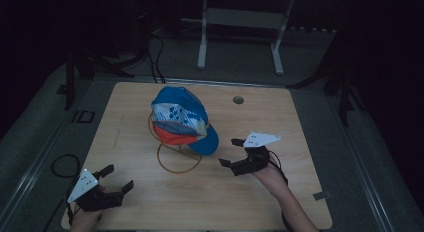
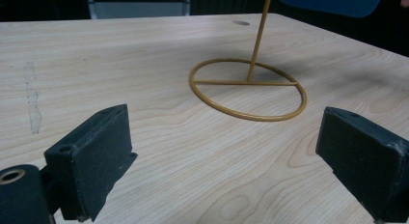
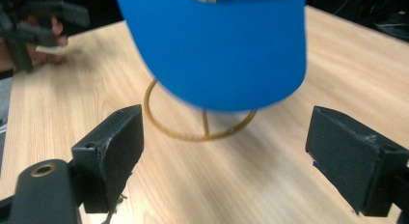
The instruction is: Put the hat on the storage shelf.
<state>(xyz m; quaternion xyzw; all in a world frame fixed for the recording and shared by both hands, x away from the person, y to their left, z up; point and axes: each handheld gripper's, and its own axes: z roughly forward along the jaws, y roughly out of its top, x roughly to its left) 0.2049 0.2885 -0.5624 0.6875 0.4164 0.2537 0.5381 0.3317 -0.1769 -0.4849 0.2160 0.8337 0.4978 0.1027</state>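
Because it is made of cloth, the blue baseball cap with a patterned white panel and an orange-red part (image 1: 181, 119) should be light and soft, and only its blue brim (image 3: 217, 50) looks stiff enough to pinch firmly; I judge the brim edge the best place to take hold. The crown would probably fold under the pads. The cap sits on top of a thin gold wire stand with a ring base (image 2: 248, 89), near the middle of the light wooden tabletop (image 1: 210, 197), with the brim pointing toward the person's right side.

Just beside the brim, the right gripper (image 1: 234, 153) is low over the tabletop with its jaws spread wide and nothing between them. Well apart from the cap, the left gripper (image 1: 119, 178) rests near the front left corner, jaws also spread and holding nothing, facing the ring base.
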